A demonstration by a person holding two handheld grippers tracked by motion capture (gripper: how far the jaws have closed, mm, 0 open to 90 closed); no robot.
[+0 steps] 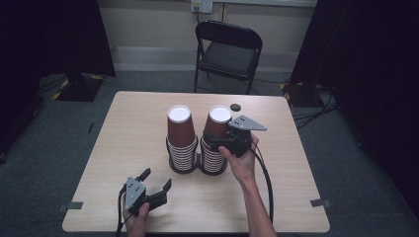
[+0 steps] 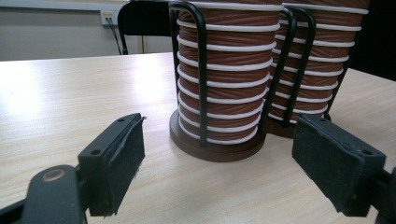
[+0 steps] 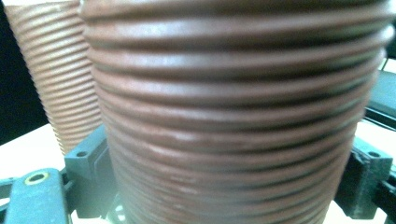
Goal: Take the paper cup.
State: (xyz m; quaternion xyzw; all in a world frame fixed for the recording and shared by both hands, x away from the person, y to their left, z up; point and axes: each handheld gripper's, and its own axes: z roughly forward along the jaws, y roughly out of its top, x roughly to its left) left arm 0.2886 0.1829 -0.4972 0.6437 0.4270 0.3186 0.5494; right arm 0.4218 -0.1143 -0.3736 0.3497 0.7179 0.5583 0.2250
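Top cup (image 1: 218,121), upright, mouth up, between right tongs (image 1: 213,140)

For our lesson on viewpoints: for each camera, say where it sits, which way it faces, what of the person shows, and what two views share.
High view: above the person's side, looking forward and down on the table; both forearms, left tongs and right tongs show.
Left gripper view: on the left tongs, low and level, facing the cup holder; open jaws show.
Right gripper view: on the right tongs, close against the right cup stack; jaws flank it.
Shared: the left cup stack appears in the high and right gripper views.
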